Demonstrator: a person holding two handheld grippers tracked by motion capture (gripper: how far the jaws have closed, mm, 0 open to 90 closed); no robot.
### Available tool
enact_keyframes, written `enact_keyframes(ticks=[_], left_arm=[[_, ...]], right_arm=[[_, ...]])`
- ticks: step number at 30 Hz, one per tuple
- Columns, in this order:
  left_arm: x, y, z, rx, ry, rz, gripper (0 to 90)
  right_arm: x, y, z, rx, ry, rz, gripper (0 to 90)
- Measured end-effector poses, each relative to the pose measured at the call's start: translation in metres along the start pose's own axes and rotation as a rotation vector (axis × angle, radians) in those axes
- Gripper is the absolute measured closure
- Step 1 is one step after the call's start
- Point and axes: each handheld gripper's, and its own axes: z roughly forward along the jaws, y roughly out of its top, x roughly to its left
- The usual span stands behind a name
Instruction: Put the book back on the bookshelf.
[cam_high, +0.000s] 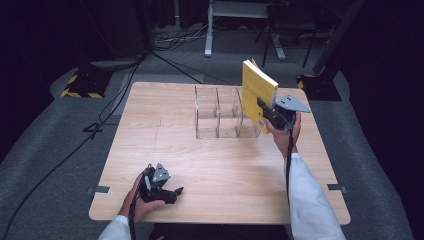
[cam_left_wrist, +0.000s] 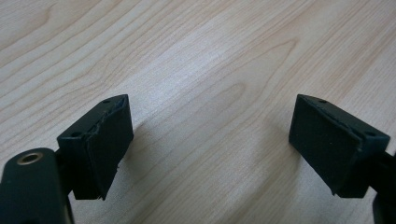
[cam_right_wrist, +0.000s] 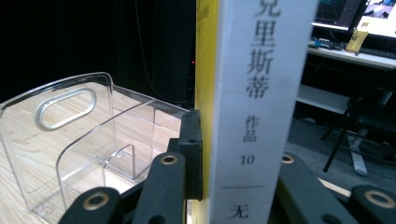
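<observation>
The right gripper (cam_high: 274, 116) has its jaws clamped on a stiff, fairly light yellow paperback (cam_high: 258, 94), held upright by its lower spine just right of the clear divided organizer (cam_high: 226, 119), while the left gripper (cam_high: 170, 192) rests wide open and empty on the worktop (cam_high: 165, 145).

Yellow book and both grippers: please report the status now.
Right gripper shut on yellow book, held upright beside clear divider rack. Left gripper open, low over table. Rack slots unobstructed.
</observation>
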Motion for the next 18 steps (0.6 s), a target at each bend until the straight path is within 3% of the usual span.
enact_keyframes(ticks=[18], left_arm=[[-0.001,-0.001,-0.001,-0.001,0.003,0.010,14.6]], right_arm=[[0.002,-0.023,0.041,0.043,-0.047,0.035,75.9]])
